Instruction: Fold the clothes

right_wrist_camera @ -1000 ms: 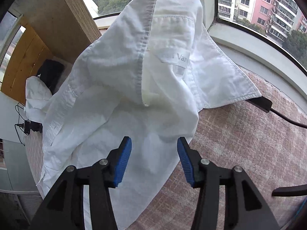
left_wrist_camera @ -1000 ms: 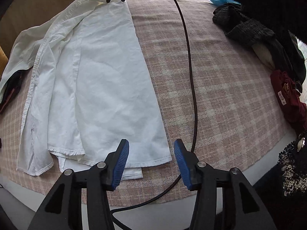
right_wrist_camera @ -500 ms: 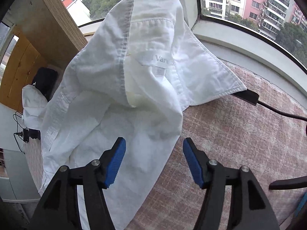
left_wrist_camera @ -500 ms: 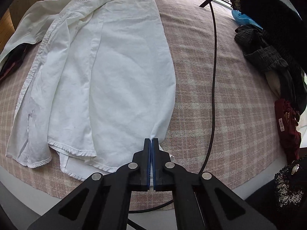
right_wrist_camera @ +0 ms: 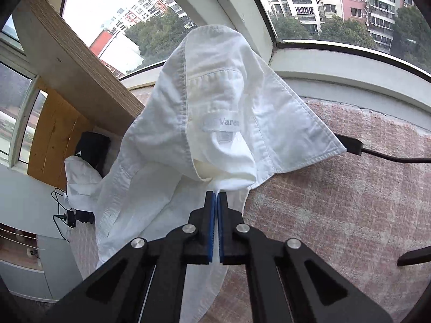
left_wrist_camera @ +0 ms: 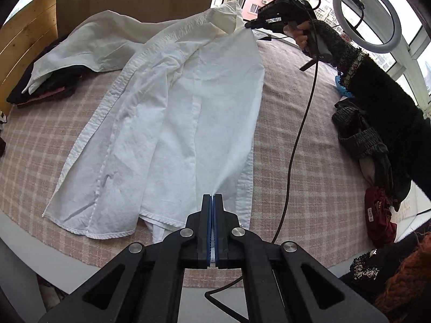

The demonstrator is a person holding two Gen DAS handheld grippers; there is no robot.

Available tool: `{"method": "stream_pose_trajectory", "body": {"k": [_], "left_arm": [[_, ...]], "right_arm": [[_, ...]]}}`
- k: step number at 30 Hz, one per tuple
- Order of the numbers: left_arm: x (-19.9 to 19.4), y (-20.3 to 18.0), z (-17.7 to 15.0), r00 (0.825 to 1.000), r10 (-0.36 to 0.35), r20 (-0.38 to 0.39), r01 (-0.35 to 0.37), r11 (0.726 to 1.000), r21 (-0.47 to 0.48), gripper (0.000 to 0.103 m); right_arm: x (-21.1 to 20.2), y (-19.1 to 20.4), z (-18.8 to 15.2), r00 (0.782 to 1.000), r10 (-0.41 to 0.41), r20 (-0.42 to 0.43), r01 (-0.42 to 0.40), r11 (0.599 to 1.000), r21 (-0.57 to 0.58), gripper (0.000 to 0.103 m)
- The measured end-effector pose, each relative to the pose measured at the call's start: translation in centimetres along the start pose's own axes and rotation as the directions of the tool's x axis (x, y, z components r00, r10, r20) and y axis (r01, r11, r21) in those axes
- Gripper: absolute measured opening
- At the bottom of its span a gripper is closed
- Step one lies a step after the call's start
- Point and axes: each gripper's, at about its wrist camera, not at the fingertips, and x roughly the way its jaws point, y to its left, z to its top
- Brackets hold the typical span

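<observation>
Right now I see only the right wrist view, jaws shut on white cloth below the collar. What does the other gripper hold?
Observer: The left gripper is shut on the shirt near its hem.
Operator: Is the shirt flat?
Observer: Mostly; it lies on the checked cloth, and only the edge between the two grips is raised.
Operator: Anything close to it?
Observer: A dark clothes pile lies at the right side, apart from the shirt.

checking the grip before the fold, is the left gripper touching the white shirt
Touching. The left wrist view shows the left gripper shut on the white shirt near its hem, cloth pulled taut from the pads.
</observation>
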Motion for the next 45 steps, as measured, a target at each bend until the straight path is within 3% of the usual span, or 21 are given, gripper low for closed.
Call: {"method": "stream_pose_trajectory", "body": {"k": [4, 7, 12, 14, 16, 18, 20, 22, 28, 30, 31, 32, 39, 42, 45], "left_arm": [[-3.7, 4.8, 1.6, 0.991, 0.105, 0.083, -0.102, 0.994, -0.034, 0.000], [-4.3, 9.3, 2.3, 0.981, 0.167, 0.100, -0.159, 0.984, -0.084, 0.000], [0.5, 15.0, 2.4, 0.978, 0.207, 0.018, -0.203, 0.970, -0.134, 0.000], [3.1, 15.7, 2.2, 0.976, 0.217, -0.022, -0.218, 0.968, -0.121, 0.000], [4.3, 16.2, 2.0, 0.979, 0.198, -0.038, -0.201, 0.971, -0.130, 0.000], [4.2, 16.4, 1.8, 0.984, 0.174, -0.022, -0.176, 0.974, -0.144, 0.000], [3.4, 16.4, 1.7, 0.986, 0.169, -0.004, -0.168, 0.976, -0.140, 0.000], [2.7, 16.4, 1.7, 0.986, 0.169, 0.010, -0.166, 0.977, -0.133, 0.000], [0.9, 15.6, 2.3, 0.982, 0.184, 0.030, -0.180, 0.979, -0.099, 0.000], [0.7, 15.7, 2.7, 0.981, 0.191, 0.033, -0.187, 0.979, -0.087, 0.000], [0.6, 15.8, 2.9, 0.979, 0.199, 0.036, -0.196, 0.977, -0.081, 0.000], [0.5, 16.0, 3.2, 0.977, 0.208, 0.038, -0.205, 0.976, -0.074, 0.000], [-1.1, 18.8, 5.6, 0.943, 0.321, 0.091, -0.316, 0.946, -0.065, 0.000], [1.2, 21.0, 6.5, 0.931, 0.361, 0.052, -0.358, 0.932, -0.063, 0.001], [4.5, 22.7, 6.3, 0.932, 0.362, -0.034, -0.364, 0.929, -0.068, 0.001]], "right_arm": [[-1.9, 2.9, 4.2, 0.996, 0.058, 0.074, -0.055, 0.998, -0.033, 0.002], [1.0, 8.9, 3.1, 0.994, 0.078, 0.081, -0.071, 0.993, -0.092, 0.002], [7.4, 14.6, 2.0, 0.999, -0.018, 0.029, 0.024, 0.971, -0.236, 0.002], [10.8, 13.3, 0.9, 0.999, -0.046, -0.008, 0.043, 0.967, -0.250, 0.002], [11.4, 12.8, 0.3, 0.998, -0.059, -0.039, 0.048, 0.971, -0.235, 0.003], [10.8, 11.7, -0.6, 0.995, -0.073, -0.065, 0.058, 0.977, -0.205, 0.011], [9.6, 9.6, -1.9, 0.993, -0.080, -0.085, 0.066, 0.985, -0.157, 0.039], [9.2, 7.4, -3.4, 0.992, -0.067, -0.110, 0.058, 0.994, -0.091, 0.042], [12.0, 2.8, -5.5, 0.979, -0.004, -0.203, 0.022, 0.996, 0.085, 0.042], [13.1, 2.5, -5.3, 0.982, 0.001, -0.191, 0.019, 0.995, 0.102, 0.042], [13.3, 2.6, -5.3, 0.985, 0.013, -0.175, 0.004, 0.995, 0.096, 0.034], [13.3, 3.1, -5.1, 0.986, 0.024, -0.164, -0.010, 0.996, 0.084, 0.003], [11.4, 8.3, -3.3, 0.997, 0.055, -0.061, -0.058, 0.998, -0.035, 0.002], [13.0, 10.1, -3.0, 0.997, 0.006, -0.081, -0.015, 0.994, -0.112, 0.002], [15.9, 11.5, -3.3, 0.988, -0.076, -0.133, 0.050, 0.980, -0.193, 0.003]]}}
